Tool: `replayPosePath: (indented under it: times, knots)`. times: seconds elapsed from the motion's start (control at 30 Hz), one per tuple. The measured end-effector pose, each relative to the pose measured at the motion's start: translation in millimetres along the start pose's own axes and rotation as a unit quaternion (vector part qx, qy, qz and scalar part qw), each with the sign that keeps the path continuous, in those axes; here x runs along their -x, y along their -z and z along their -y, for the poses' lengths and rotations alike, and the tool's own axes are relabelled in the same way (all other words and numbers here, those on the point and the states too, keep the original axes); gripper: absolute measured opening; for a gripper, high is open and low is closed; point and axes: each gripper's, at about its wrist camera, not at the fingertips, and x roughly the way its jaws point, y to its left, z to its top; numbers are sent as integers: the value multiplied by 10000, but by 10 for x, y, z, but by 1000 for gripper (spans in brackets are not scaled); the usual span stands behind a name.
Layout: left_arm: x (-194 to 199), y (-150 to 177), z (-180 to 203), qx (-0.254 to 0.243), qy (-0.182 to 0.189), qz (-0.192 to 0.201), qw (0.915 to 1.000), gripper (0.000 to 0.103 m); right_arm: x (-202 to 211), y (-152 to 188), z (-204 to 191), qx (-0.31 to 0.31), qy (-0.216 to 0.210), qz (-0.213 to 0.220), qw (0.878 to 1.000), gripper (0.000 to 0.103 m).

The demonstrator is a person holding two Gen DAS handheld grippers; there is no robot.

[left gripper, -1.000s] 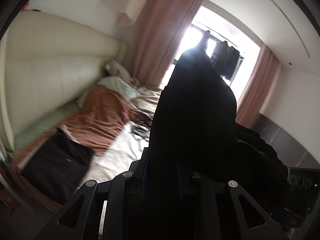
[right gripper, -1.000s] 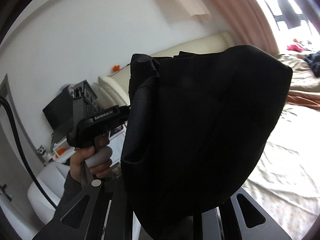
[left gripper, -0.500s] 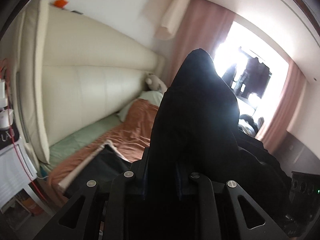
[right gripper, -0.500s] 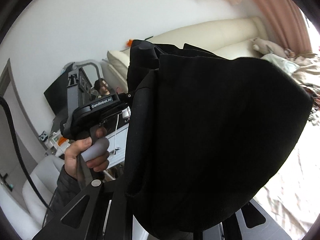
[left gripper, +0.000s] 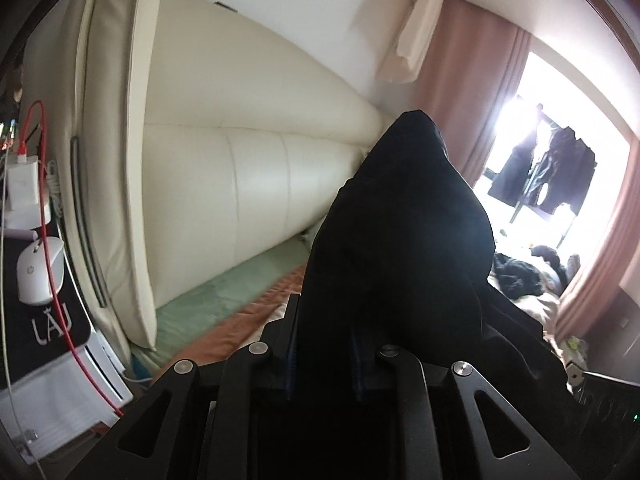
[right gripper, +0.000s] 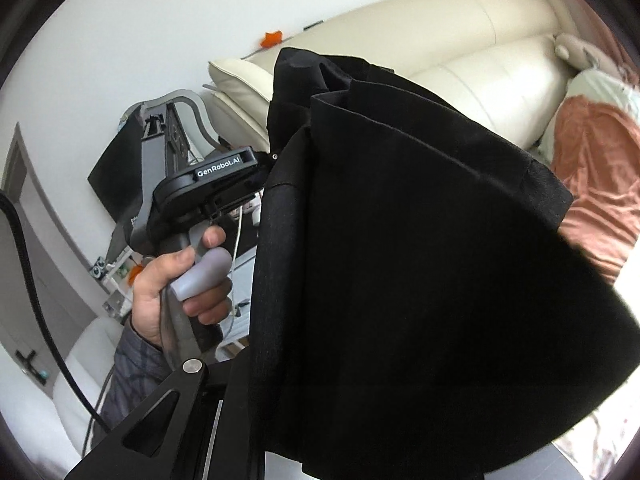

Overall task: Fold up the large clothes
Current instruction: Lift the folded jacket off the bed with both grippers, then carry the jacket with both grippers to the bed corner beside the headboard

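A large black garment (left gripper: 400,240) rises bunched from between the blue pads of my left gripper (left gripper: 322,340), which is shut on it. In the right wrist view the same black garment (right gripper: 420,280) hangs folded over my right gripper (right gripper: 304,380) and hides its fingertips; the cloth is held up in the air, gripped there. To the left in that view a person's hand (right gripper: 180,280) holds the left gripper (right gripper: 276,156), whose fingers are buried in the garment's upper edge.
A cream padded headboard (left gripper: 240,160) runs along the bed with its green sheet (left gripper: 224,292) and a rust blanket (right gripper: 592,168). A nightstand at the left carries a white mouse (left gripper: 38,272) and a red cable (left gripper: 52,240). Dark clothes (left gripper: 520,280) lie near the bright window.
Both views have swung left, from the bed and window toward the headboard and the nightstand. The black garment stays gripped in both grippers and moves along with them.
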Motion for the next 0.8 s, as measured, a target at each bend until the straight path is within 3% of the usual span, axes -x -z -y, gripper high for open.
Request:
replayPosePath:
  times: [0.37,0.8]
  knots:
    - [-952,7,-195,87,-258,-439,9987,21,-418,21,786,-677,-116,-176,9975,17]
    - [-2280,32,-64,-109,-477,-1090,9928,19,-665,-89,1823,-1377,-22,-145,9904,17]
